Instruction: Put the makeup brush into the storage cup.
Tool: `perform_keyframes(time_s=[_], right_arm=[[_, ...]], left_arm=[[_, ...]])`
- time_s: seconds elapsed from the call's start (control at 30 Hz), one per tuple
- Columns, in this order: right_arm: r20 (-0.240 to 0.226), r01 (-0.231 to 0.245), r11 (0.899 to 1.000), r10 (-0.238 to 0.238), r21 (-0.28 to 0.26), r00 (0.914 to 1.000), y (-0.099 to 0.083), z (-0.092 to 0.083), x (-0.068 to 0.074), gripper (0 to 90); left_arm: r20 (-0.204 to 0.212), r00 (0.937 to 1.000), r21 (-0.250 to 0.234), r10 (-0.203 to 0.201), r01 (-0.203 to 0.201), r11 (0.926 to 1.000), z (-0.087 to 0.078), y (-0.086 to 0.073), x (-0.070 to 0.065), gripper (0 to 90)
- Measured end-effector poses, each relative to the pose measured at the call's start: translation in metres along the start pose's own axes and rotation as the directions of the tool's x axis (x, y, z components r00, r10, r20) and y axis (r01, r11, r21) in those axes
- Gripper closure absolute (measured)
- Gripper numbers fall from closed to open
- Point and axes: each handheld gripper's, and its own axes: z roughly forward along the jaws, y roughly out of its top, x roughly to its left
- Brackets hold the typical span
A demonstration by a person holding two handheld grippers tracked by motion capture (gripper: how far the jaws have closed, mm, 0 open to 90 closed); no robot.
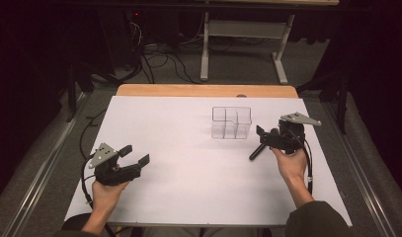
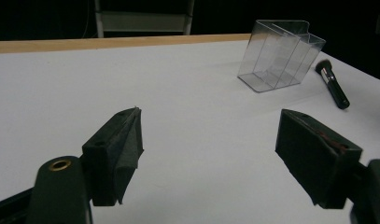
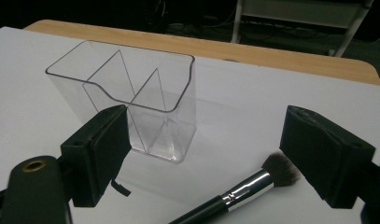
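Two hand-held grippers work over a table covered by a white sheet [image 1: 188,168]; a strip of bare wood [image 1: 203,90] shows along the far edge. Beyond the table the room is dark, with grey floor, loose black cables [image 1: 159,59] and the pale metal legs of another table frame [image 1: 240,49]. A clear plastic organiser [image 1: 231,122] stands upright on the sheet, right of centre and toward the far edge; its interior is split by thin walls into several compartments, and one part of the rim steps down lower than the rest. A makeup brush [image 1: 260,148] lies flat on the sheet just beside the organiser, on its right and slightly nearer the person. In the right gripper view the brush [image 3: 239,189] shows a black handle, a silver ferrule and a dark bristle head. Its long axis runs diagonally: the bristle end points toward the far right corner and the handle end toward the near edge. The right gripper [image 1: 267,134] hovers over the bristle end, jaws spread wide, one on each side of the head, gripping nothing; whether a pad touches the bristles cannot be told. The left gripper [image 1: 134,155] sits near the near left corner, well apart from the brush and organiser, jaws wide apart and empty. A hand [image 1: 107,192] holds it from below.
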Motion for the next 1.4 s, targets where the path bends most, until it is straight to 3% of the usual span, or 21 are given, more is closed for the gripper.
perform_keyframes(time_s=[0.27,0.5,0.9,1.2,1.4], right_arm=[[0.020,0.015,0.998,-0.016,0.059,0.9997,0.003,0.001,-0.001,19.3],[0.003,0.029,0.994,-0.029,0.103,0.9996,0.008,0.001,0.000,21.9],[0.014,0.041,0.982,-0.045,0.186,0.9989,0.017,0.005,0.002,21.9],[0.019,0.032,0.960,-0.038,0.278,0.9991,0.021,0.012,-0.002,24.0],[0.002,-0.020,0.942,0.020,0.335,0.9998,0.023,0.017,-0.005,26.0]], left_arm=[[0.001,1.0000,-0.001,-0.001,0.001,1.0000,0.000,0.000,0.000,23.2],[0.002,1.0000,0.001,0.000,0.000,1.0000,0.000,0.000,0.000,23.2],[0.003,1.0000,0.004,-0.002,0.002,1.0000,0.000,0.000,0.000,23.3],[0.004,1.0000,0.010,-0.002,0.002,0.9999,0.001,0.000,0.000,23.3],[0.008,1.0000,0.014,-0.003,0.003,0.9999,0.002,-0.001,0.000,23.4]])
